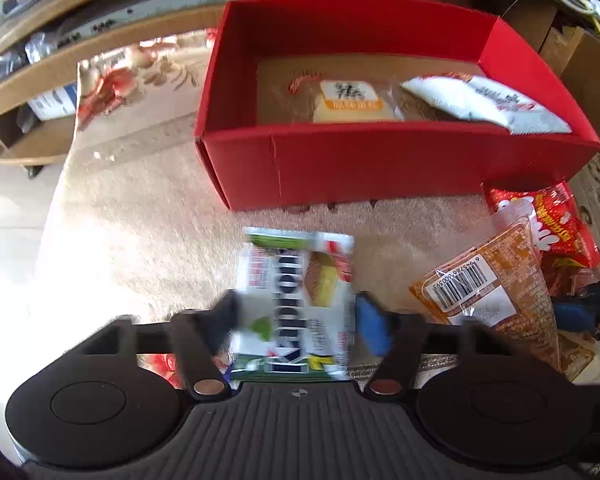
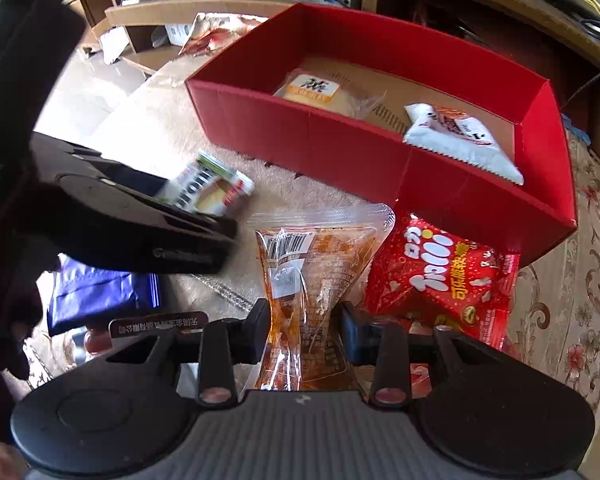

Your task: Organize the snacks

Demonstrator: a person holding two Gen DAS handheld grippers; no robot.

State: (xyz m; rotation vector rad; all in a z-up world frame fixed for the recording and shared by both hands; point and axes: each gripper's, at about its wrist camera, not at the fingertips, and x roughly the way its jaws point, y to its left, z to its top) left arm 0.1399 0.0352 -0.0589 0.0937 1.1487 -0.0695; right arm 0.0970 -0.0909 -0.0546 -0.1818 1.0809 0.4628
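Observation:
My left gripper (image 1: 296, 316) is shut on a white and green snack pack (image 1: 300, 300), held above the carpet in front of the red box (image 1: 340, 164). The pack also shows in the right wrist view (image 2: 210, 190), with the left gripper (image 2: 140, 220) behind it. My right gripper (image 2: 304, 332) is shut on a clear orange snack bag (image 2: 312, 280), which also shows in the left wrist view (image 1: 496, 288). The red box (image 2: 300, 136) holds a yellow cake pack (image 2: 316, 92) and a white pack (image 2: 460, 140).
A red snack bag (image 2: 440, 280) lies right of the orange bag, against the box. A blue bag (image 2: 96, 292) lies at the left on the carpet. Wooden shelves (image 1: 40, 80) stand behind the box.

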